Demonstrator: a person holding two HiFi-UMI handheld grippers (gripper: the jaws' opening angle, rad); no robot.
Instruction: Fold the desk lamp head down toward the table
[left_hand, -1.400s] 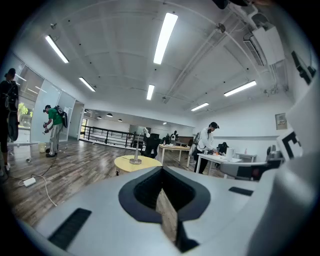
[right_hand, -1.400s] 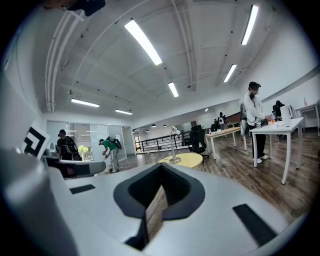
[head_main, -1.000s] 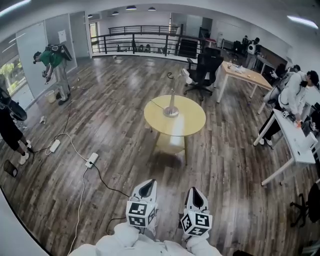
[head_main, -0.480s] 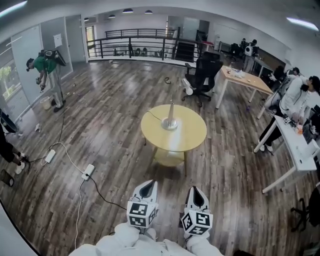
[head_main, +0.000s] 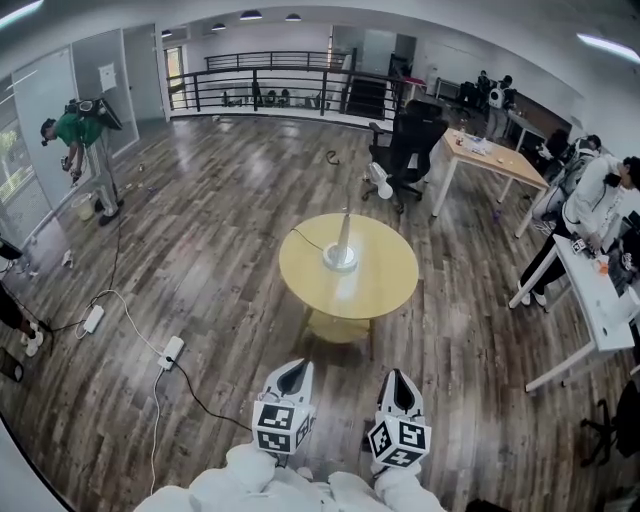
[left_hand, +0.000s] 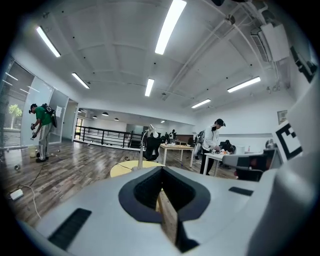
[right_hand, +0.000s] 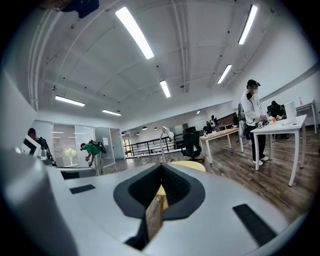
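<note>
Grippers near the body, both closed on nothing: left gripper and right gripper sit side by side, about equally near the target. Straight ahead and well apart, the desk lamp stands upright, stem vertical, mid round yellow worktop. Bare floor lies between, with a power strip off to the left and an office chair beyond.

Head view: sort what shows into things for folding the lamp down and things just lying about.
For the job:
- desk lamp, upright on the round yellow table
- left gripper and right gripper, both shut and empty, short of the table

Lying about:
- black office chair
- power strip on the floor
- wooden desk
</note>
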